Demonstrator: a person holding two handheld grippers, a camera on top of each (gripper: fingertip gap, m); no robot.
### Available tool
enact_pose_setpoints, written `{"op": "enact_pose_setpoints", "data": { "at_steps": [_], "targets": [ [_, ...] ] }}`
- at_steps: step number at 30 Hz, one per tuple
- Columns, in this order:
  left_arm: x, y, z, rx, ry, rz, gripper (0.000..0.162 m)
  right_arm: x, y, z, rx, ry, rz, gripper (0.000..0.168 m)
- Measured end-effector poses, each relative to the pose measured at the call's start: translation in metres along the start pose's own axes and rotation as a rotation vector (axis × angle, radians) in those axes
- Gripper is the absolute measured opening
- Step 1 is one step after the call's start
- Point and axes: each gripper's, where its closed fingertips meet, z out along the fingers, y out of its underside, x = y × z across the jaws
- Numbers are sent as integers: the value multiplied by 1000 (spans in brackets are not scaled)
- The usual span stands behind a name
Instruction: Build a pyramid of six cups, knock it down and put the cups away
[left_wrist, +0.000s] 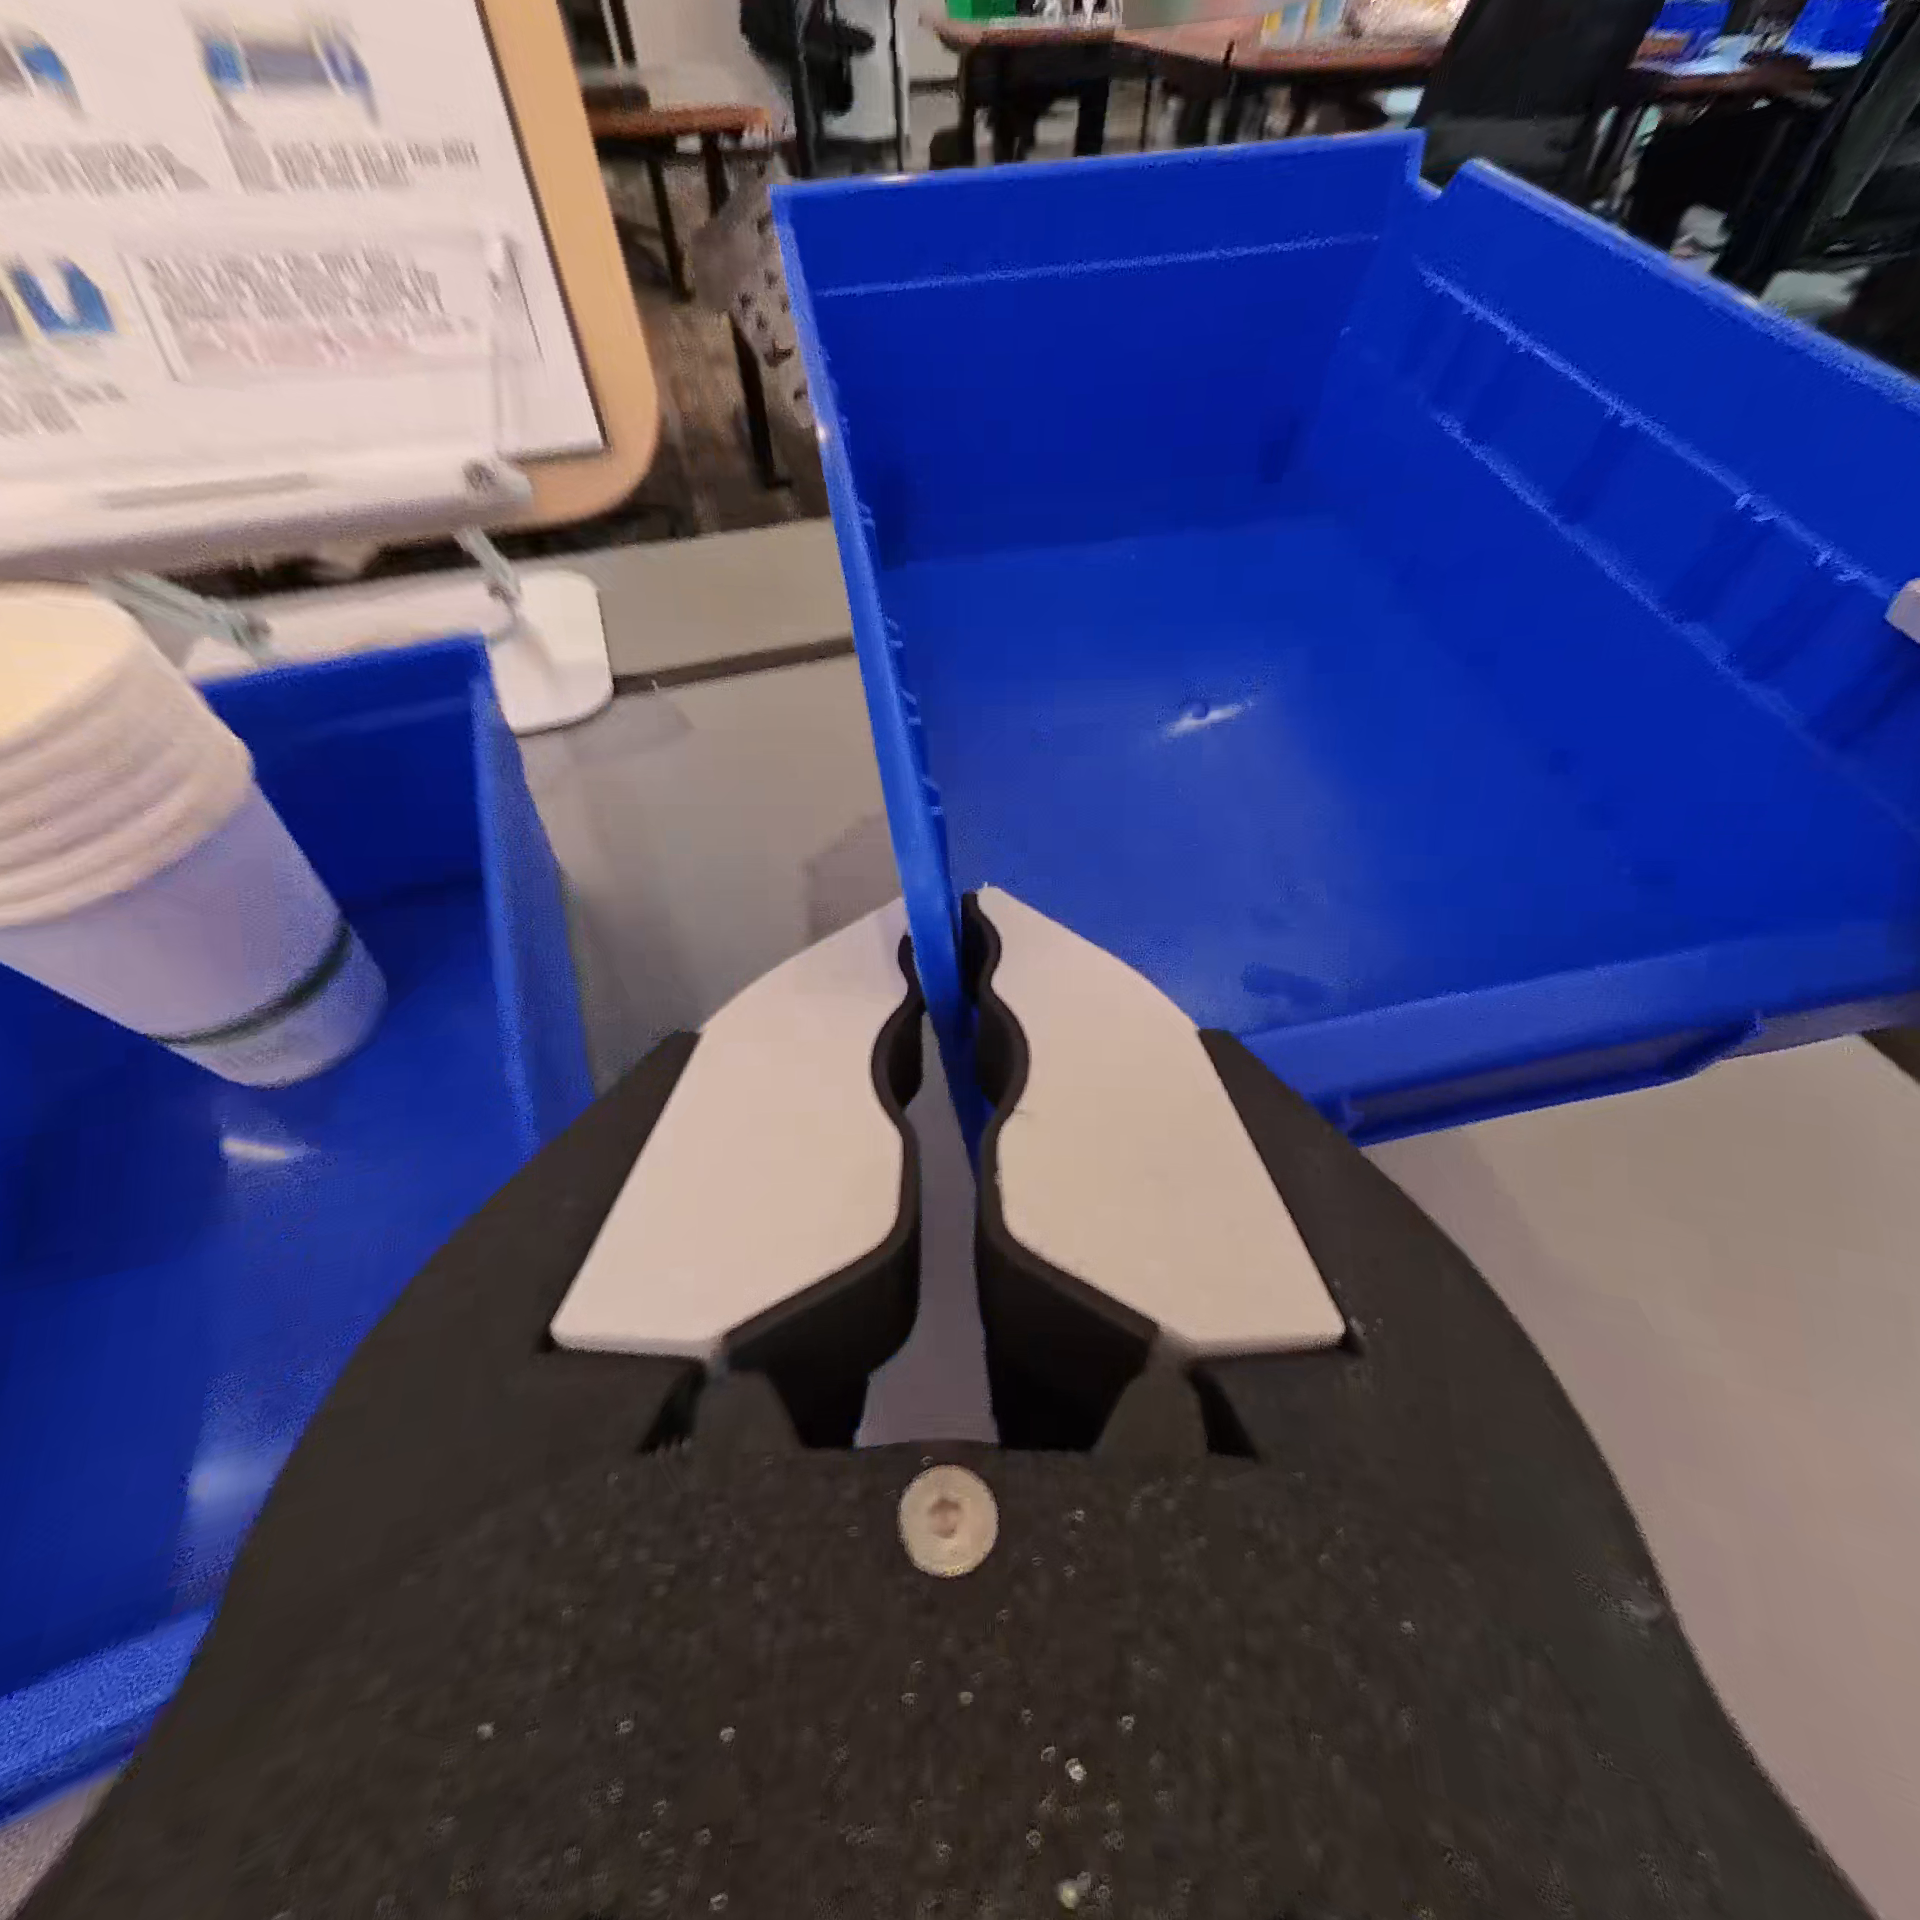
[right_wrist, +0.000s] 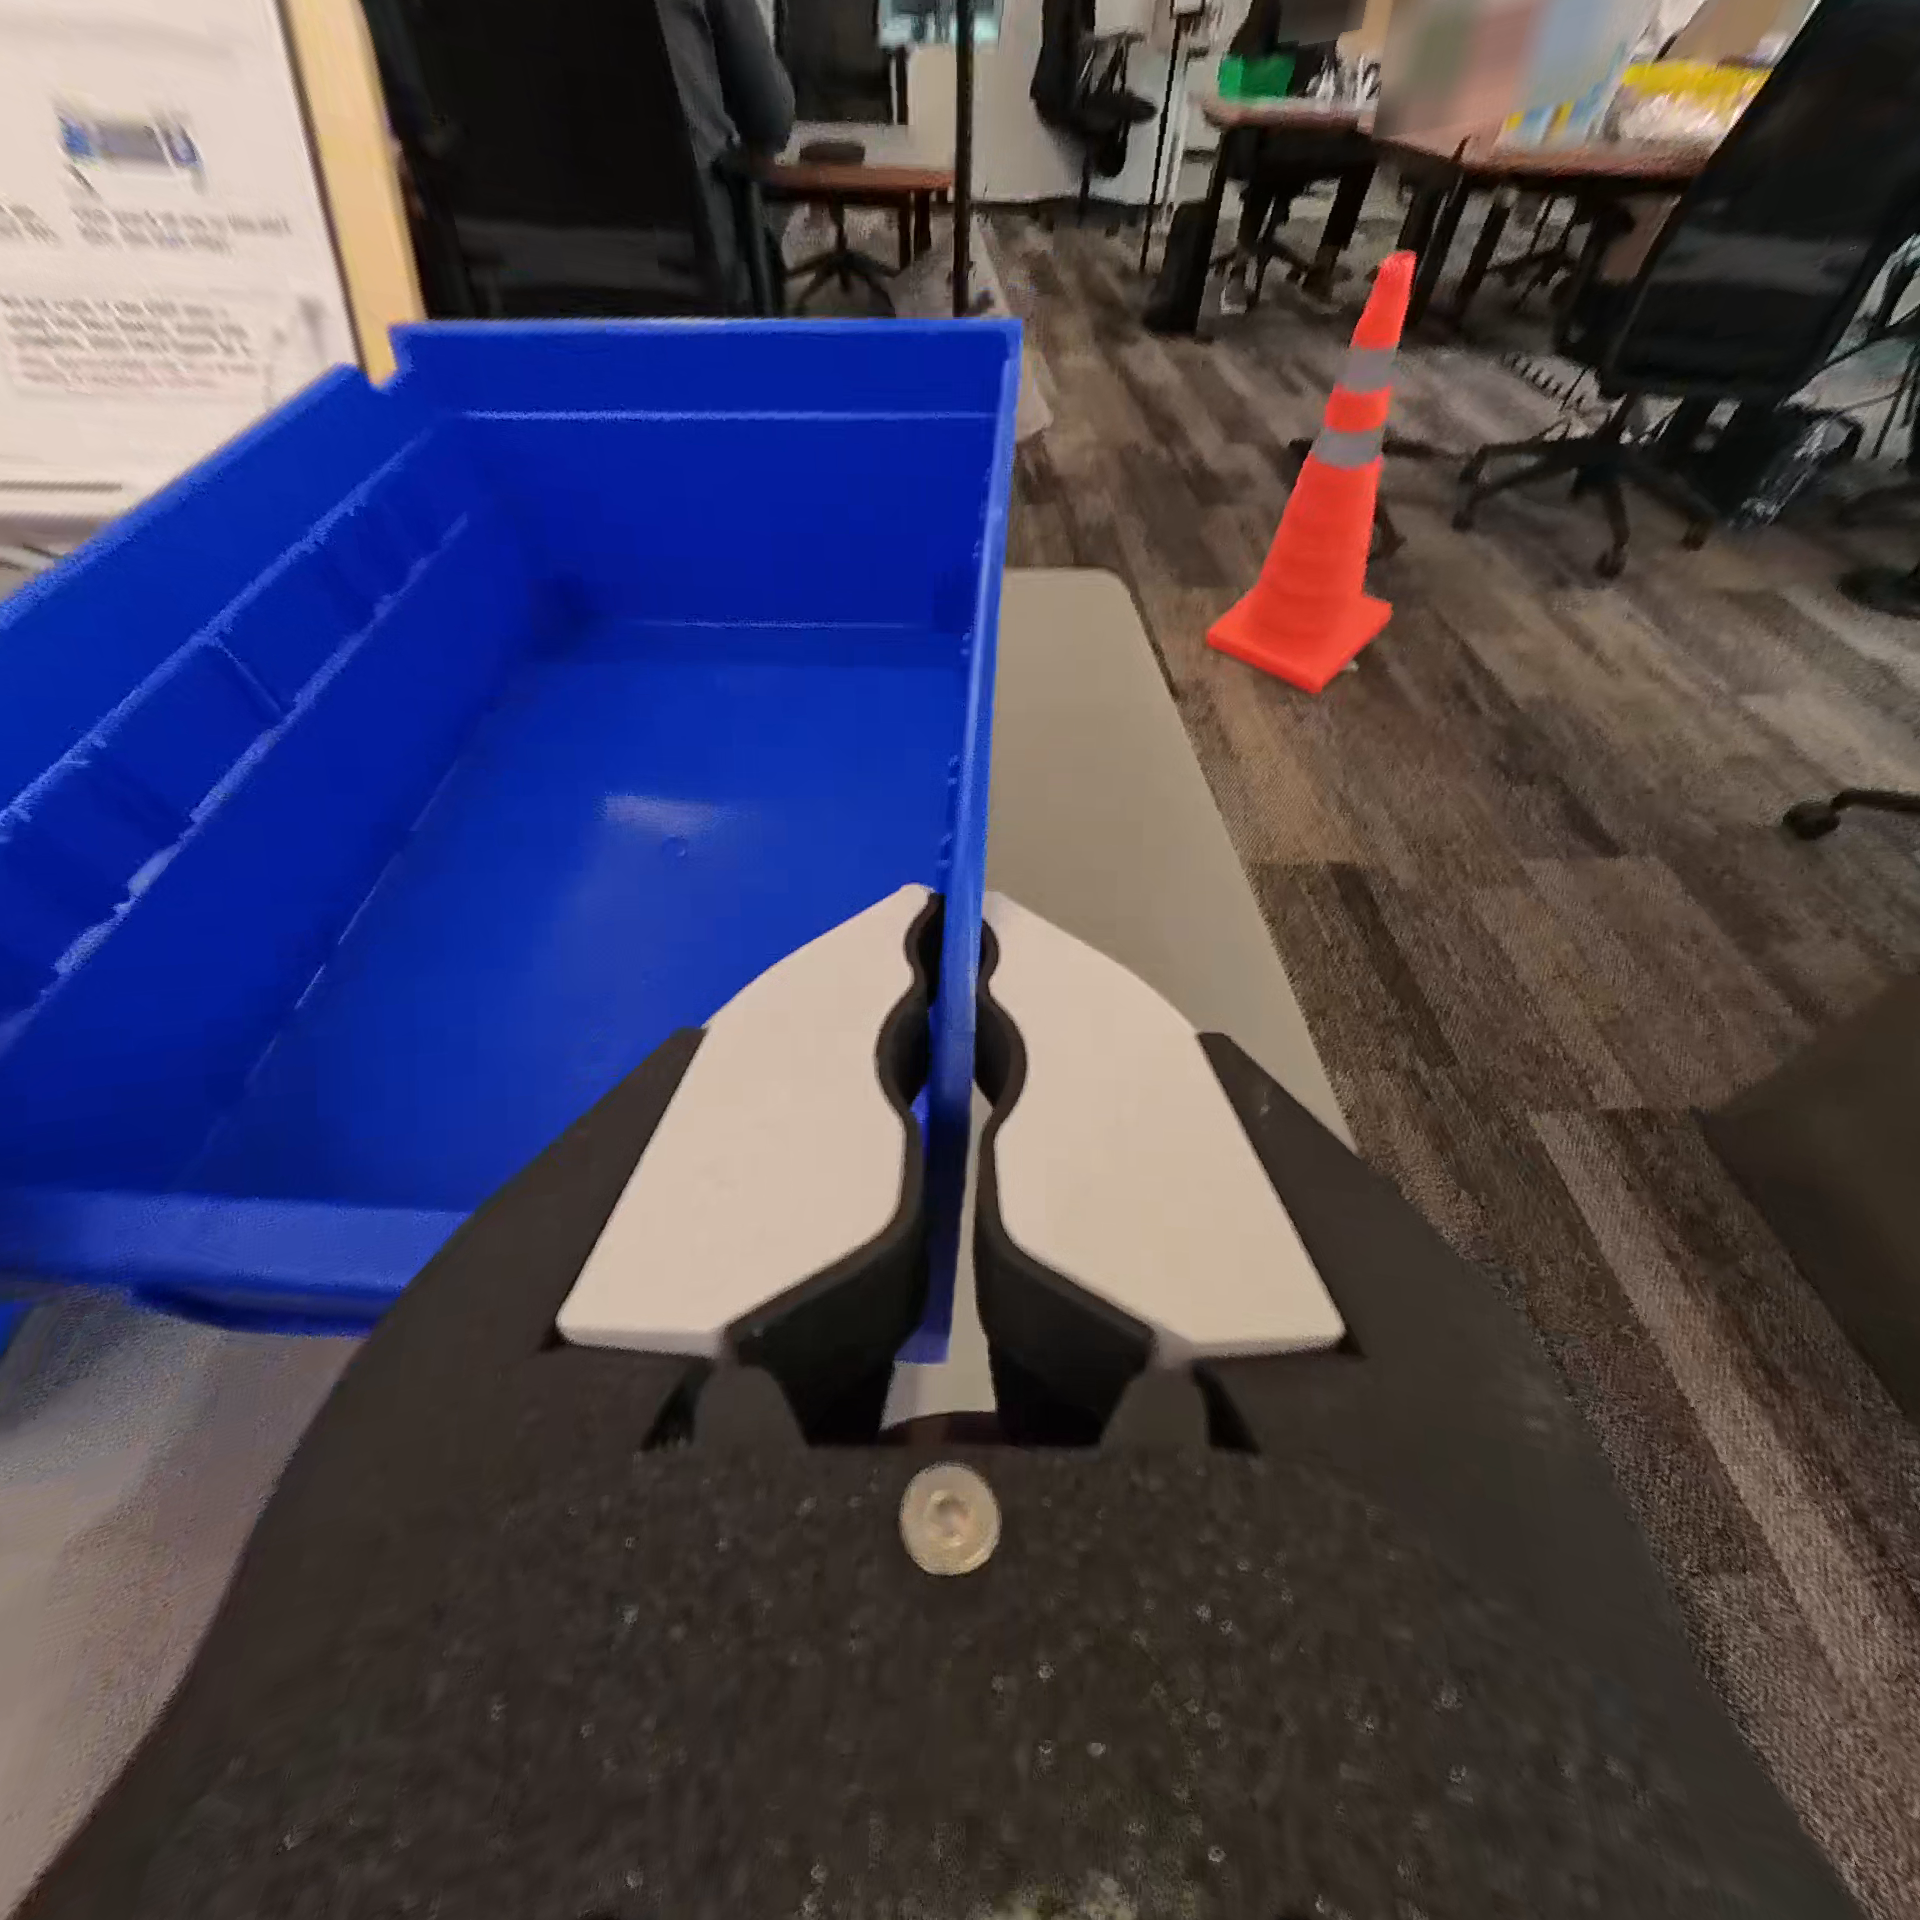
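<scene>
left gripper (left_wrist: 943, 935): clenched on bin (left_wrist: 1351, 779) left wall
right gripper (right_wrist: 951, 925): clenched on bin right wall
cups (left_wrist: 156, 831): stacked in second bin (left_wrist: 499, 831)

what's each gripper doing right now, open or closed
Left gripper: closed on the left side wall of the empty blue bin.
Right gripper: closed on the same bin's right side wall.

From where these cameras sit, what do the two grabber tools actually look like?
Both look alike. The left gripper and the right gripper each have a black, grainy, speckled body that fans out wide, two pale grey fingers with wavy black inner edges, and one silver screw in the middle. No cables, sleeves or hands show.
</scene>
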Motion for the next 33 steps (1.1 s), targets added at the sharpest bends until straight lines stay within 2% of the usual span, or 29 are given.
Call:
{"op": "enact_pose_setpoints", "data": {
  "at_steps": [3, 9, 11, 12, 13, 15, 18, 20, 23, 25, 28, 30, 33],
  "targets": [
    [10, 30, 18, -42, -25, -13, 4, 9, 29, 25, -40, -43, 25, 2],
    [19, 68, 42, -127, -35, 53, 7, 19, 83, 56, -105, -115, 69, 3],
    [24, 88, 49, -178, -3, 43, 11, 18, 88, 61, -50, -131, 10, 8],
    [25, 91, 49, -174, 10, 47, 15, 16, 88, 61, -41, -158, 44, 11],
    [25, 92, 48, -172, 11, 61, 14, 16, 89, 61, -51, -170, 82, 10],
    [30, 92, 46, -200, 38, 78, 23, 17, 91, 61, -70, -170, 109, 9],
    [41, 88, 38, -218, 114, 46, 33, 20, 89, 59, -69, -100, 40, 26],
    [46, 74, 22, -192, 161, 47, 41, 31, 76, 48, -27, 17, -31, 30],
    [30, 35, -17, -85, 156, 117, 41, 33, 37, 20, 124, 177, -175, 35],
    [10, 12, -47, -38, 162, 155, 45, 12, 16, 7, 186, 208, -283, 37],
    [-48, -6, -81, -7, 117, 194, 47, -65, 2, -2, 205, 26, -297, 45],
    [-100, 1, -94, -28, 58, 190, 47, -132, 7, -9, 181, -174, -257, 52],
    [-190, 28, -100, -76, -81, 128, 49, -215, 23, -20, 137, -401, -129, 61]
  ]
}}
